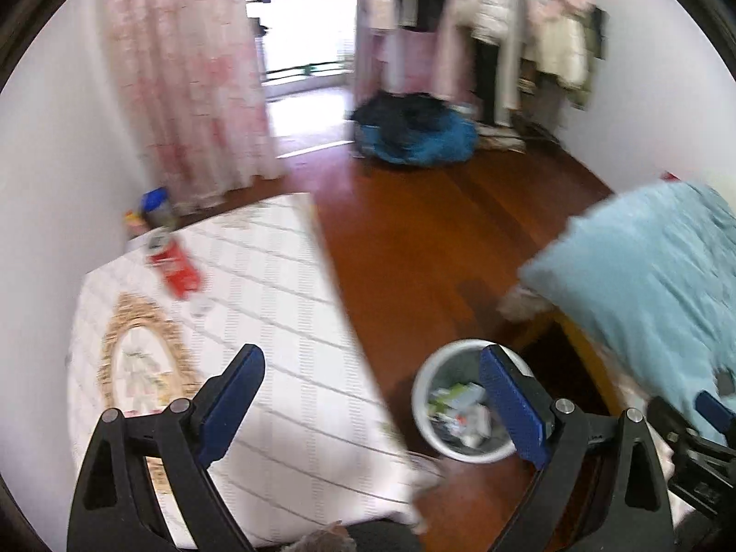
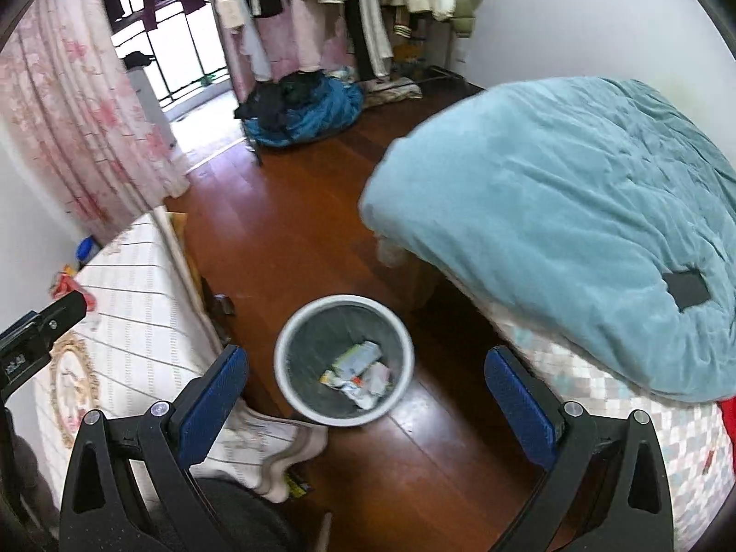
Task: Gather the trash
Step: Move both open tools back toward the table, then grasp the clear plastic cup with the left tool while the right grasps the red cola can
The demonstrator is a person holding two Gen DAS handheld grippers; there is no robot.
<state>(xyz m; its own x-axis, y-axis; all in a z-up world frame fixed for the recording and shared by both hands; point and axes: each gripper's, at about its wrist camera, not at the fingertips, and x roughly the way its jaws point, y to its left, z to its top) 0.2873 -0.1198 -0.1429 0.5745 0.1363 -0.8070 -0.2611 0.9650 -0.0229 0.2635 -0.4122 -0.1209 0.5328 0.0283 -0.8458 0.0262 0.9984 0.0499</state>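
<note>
A white round trash bin [image 2: 285, 382] stands on the wooden floor between table and bed, with several wrappers and cartons [image 2: 359, 372] inside; it also shows in the left wrist view [image 1: 421, 409]. A red packet [image 1: 177, 267] lies on the white tablecloth [image 1: 285, 303] near the table's far end, with a small clear scrap beside it. My left gripper [image 1: 370, 395] is open and empty, above the table's right edge. My right gripper [image 2: 365, 395] is open and empty, hovering above the bin.
A bed with a light blue quilt [image 2: 575, 211] is on the right. A blue-lidded jar [image 1: 156, 207] stands at the table's far corner. A clothes rack [image 2: 349, 9] and a blue-black laundry pile [image 2: 299, 110] are at the back. Pink curtains [image 1: 193, 83] hang at left.
</note>
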